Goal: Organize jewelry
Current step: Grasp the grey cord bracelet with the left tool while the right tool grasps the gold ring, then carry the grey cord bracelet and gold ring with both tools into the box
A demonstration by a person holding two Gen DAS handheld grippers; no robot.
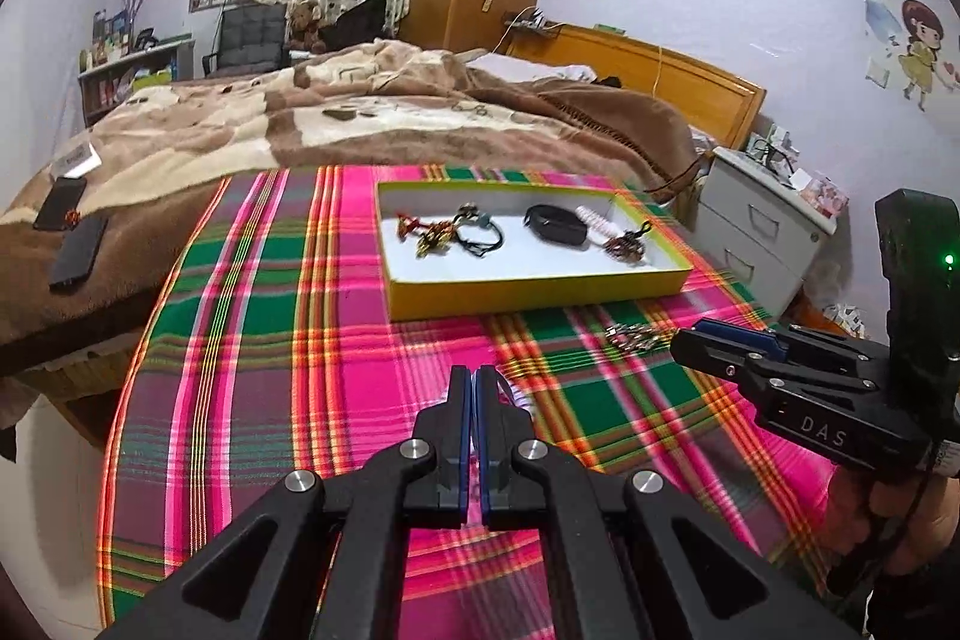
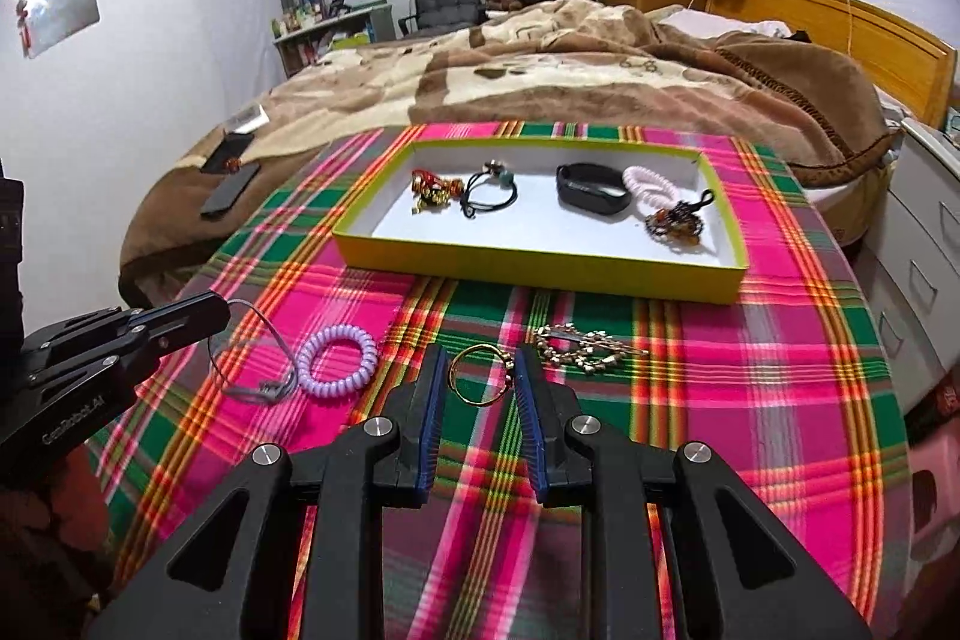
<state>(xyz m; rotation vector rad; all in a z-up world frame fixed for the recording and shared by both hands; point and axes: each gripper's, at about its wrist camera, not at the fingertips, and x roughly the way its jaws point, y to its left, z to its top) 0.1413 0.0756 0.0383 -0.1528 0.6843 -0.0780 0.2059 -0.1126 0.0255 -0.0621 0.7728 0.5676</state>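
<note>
A gold ring [image 2: 478, 375] sits pinched between the blue pads of the right gripper [image 2: 480, 370], whose jaws stand partly spread around it and press on its sides above the plaid tablecloth [image 2: 750, 400]. Just to the right of the ring, a gold hair clip [image 2: 585, 349] lies flat on the cloth. To the left lies a lilac coil hair tie [image 2: 337, 359], and beside that a thin grey cord bracelet [image 2: 255, 364] hangs in a loop from the tip of the left gripper [image 2: 219, 307]; its jaws are pressed together on the cord. In the left wrist view that same gripper [image 1: 474, 376] shows its two blue pads shut tight, with a sliver of the cord curving off to their right. Farther back on the cloth stands a shallow yellow box [image 2: 540, 271] with a white floor. Inside it, from left to right, lie a red and gold trinket [image 2: 433, 191], a black hair tie [image 2: 489, 193], a black wristband [image 2: 594, 190], a pink coil hair tie [image 2: 651, 184] and a brown beaded bracelet [image 2: 678, 223]. Behind the table is a bed under a brown blanket [image 2: 540, 58].
</note>
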